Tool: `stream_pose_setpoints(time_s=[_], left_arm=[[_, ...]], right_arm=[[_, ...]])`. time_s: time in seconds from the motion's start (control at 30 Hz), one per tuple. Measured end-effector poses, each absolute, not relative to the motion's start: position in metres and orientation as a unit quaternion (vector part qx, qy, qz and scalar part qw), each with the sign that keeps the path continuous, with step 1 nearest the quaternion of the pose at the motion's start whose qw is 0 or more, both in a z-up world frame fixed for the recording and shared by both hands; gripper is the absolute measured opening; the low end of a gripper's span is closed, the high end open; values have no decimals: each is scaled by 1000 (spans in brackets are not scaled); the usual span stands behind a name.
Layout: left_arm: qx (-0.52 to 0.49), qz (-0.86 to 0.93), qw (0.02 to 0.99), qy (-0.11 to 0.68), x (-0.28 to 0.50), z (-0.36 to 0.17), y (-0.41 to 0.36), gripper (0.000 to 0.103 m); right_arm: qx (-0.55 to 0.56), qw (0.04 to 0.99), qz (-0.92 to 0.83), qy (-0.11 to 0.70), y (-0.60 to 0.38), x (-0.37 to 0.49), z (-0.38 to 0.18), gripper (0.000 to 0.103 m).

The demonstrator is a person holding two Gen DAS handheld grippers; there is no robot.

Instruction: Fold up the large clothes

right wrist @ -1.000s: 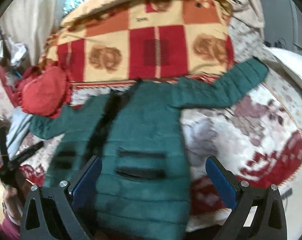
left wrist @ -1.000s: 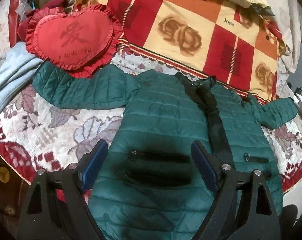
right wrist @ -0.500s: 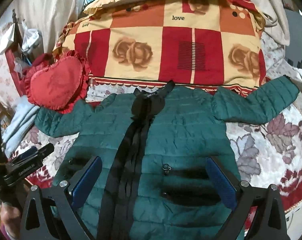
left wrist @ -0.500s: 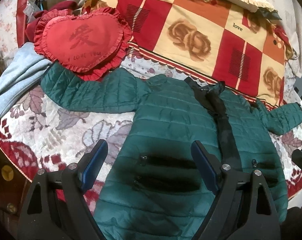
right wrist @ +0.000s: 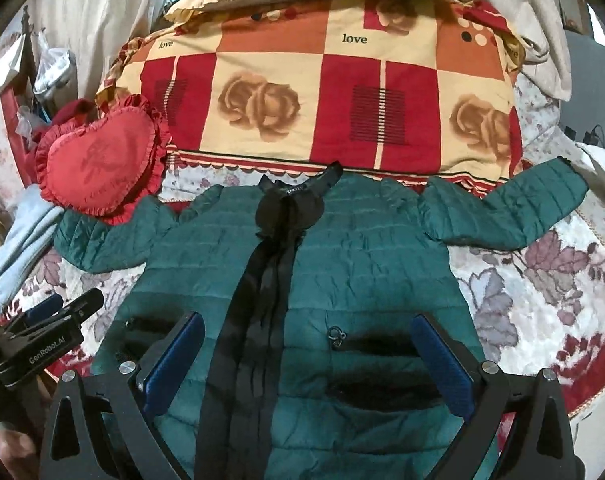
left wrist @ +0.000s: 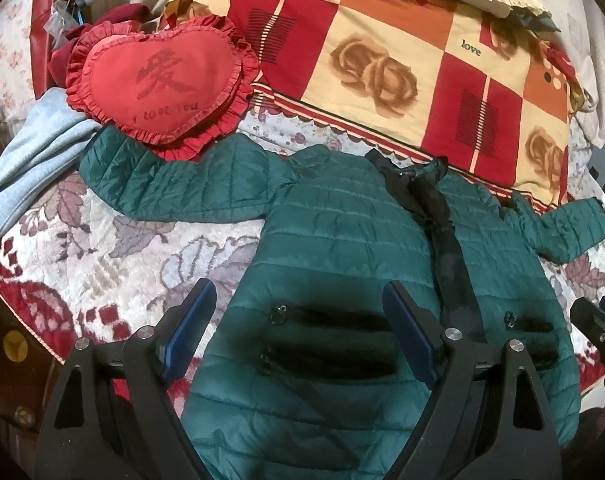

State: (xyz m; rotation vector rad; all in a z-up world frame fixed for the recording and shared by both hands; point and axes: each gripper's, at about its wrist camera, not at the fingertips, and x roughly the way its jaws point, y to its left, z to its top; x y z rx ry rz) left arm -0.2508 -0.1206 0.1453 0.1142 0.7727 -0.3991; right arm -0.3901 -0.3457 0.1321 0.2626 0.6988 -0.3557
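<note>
A dark green quilted jacket [left wrist: 342,240] lies flat and face up on the bed, sleeves spread out to both sides, with a black front placket [left wrist: 446,248] and zip pockets. It also shows in the right wrist view [right wrist: 362,256]. My left gripper [left wrist: 298,304] is open and empty above the jacket's lower left part. My right gripper [right wrist: 308,332] is open and empty above the jacket's lower middle. The left gripper [right wrist: 58,320] shows at the left edge of the right wrist view. The right gripper's tip [left wrist: 598,316] shows at the right edge of the left wrist view.
A red heart-shaped pillow [left wrist: 158,84] lies on the tip of the jacket's left sleeve. A red, orange and cream checked quilt [left wrist: 402,60] is piled behind the collar. Light blue cloth [left wrist: 26,160] lies at the left. The floral bedspread [left wrist: 102,256] ends near me.
Both grippers have moved forward and the views have steadied over the jacket. The right wrist view has swung left, centring the jacket. Both grippers stay open.
</note>
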Motion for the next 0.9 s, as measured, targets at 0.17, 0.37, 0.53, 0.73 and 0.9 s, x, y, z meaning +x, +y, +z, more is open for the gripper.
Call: stream_pose_setpoints(time_s=[0.17, 0.37, 0.53, 0.73, 0.9], left_arm=[[60, -193, 906, 371, -256, 143, -122, 86], [56, -193, 909, 366, -260, 143, -120, 86], [55, -193, 907, 369, -263, 142, -120, 86], [55, -194, 907, 369, -264, 141, -121, 86], [55, -193, 907, 370, -268, 139, -121, 86]], right_arm=[[133, 913, -179, 341, -345, -393, 129, 103], [134, 910, -190, 342, -343, -396, 127, 103], [133, 908, -197, 344, -343, -399, 124, 103], [129, 908, -197, 346, -341, -399, 125, 103], [126, 908, -192, 350, -337, -398, 124, 103]])
